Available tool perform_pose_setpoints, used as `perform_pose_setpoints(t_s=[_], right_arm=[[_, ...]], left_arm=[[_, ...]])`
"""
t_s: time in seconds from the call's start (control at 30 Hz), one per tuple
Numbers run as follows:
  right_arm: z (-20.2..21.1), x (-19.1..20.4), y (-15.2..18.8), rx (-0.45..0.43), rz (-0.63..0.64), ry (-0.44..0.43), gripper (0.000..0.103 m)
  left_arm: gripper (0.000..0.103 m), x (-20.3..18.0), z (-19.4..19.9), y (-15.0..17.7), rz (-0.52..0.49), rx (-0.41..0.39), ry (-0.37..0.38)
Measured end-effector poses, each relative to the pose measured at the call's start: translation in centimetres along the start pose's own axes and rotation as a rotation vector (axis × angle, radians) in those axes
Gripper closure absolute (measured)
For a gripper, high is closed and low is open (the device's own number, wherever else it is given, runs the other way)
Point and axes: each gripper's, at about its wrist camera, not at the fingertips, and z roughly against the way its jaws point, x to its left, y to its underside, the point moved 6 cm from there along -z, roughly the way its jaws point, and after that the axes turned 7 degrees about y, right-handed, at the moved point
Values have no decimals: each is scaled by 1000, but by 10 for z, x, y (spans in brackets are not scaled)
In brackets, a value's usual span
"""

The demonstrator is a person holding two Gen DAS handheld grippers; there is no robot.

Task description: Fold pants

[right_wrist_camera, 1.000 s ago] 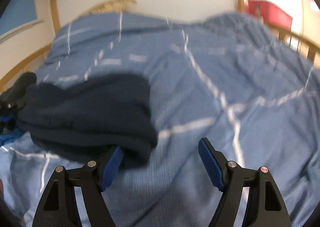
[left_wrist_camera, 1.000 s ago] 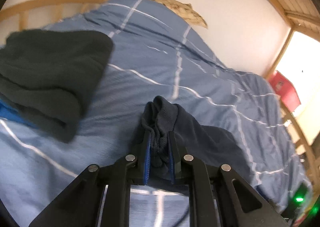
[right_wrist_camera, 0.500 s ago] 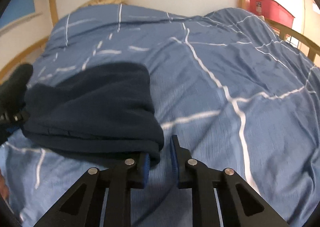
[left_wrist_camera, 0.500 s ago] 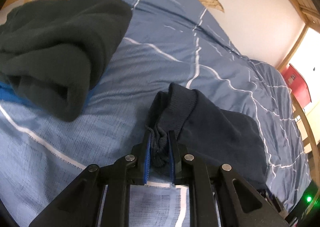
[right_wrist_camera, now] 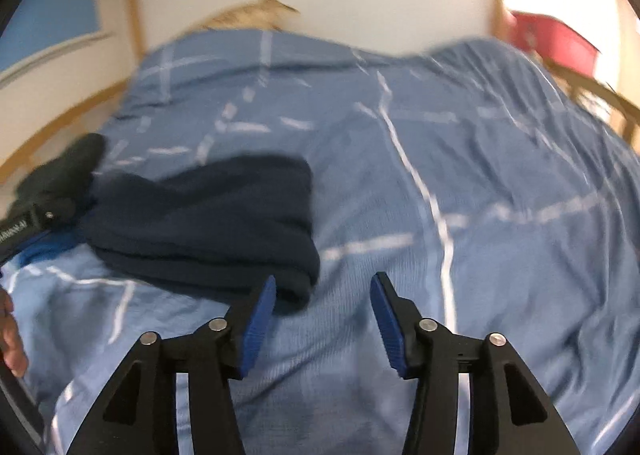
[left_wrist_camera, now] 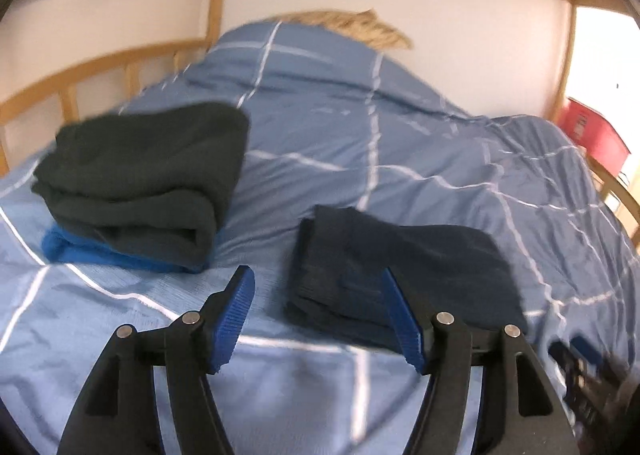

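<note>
The folded navy pants [left_wrist_camera: 420, 255] lie flat on the blue checked duvet [left_wrist_camera: 400, 135]. My left gripper [left_wrist_camera: 316, 273] stands just short of their near edge. Its jaws are opening, and the blue pads [left_wrist_camera: 234, 307] do not press on the cloth. In the right wrist view the same pants [right_wrist_camera: 208, 215] lie to the left. My right gripper [right_wrist_camera: 325, 279] is beside their near right corner, its jaws opening with only duvet between them. The left gripper's black body [right_wrist_camera: 36, 199] shows at the left edge.
A folded dark garment [left_wrist_camera: 140, 171] rests on a bright blue one [left_wrist_camera: 100, 251] left of the pants. Wooden bed rails [left_wrist_camera: 100, 71] run along the left, and a red box [left_wrist_camera: 592, 135] stands at the far right. A hand [right_wrist_camera: 10, 335] shows at the left edge.
My left gripper let go of the bunched end of the pants, opened and drew back. The pants now lie flat. My right gripper narrowed at the pants' corner, then opened again.
</note>
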Motion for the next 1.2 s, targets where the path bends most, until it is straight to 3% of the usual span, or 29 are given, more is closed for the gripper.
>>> perform_pose_setpoints(t_s=[0.1,0.2,0.33,0.47,0.67,0.9,1.07,1.2], right_arm=[[10,-8,-25,-82,134,-140,50],[10,-19,-47,-139,248,-213,49],[-12,-31,-74,-128,388,-308,49],[-42,-31,-85,-98,511,-375,49],[-88,-34,-86,-33,618,-507,49],[-118,-22,-82,-9,792,-611,50],[-139,-13,-80,24,845,-702,50],[-157,-4,-79,48,893,-720,50]], left_arm=[[39,-37,20,12,-52,-8,44],[39,-78,28,31,-63,-13,71],[39,-124,27,56,1,-23,95],[39,-159,14,73,98,-46,69],[39,-196,-21,83,155,-79,-58],[39,-207,-60,92,205,-76,-162],[48,-195,-88,98,272,13,-168],[48,-194,-96,95,287,15,-168]])
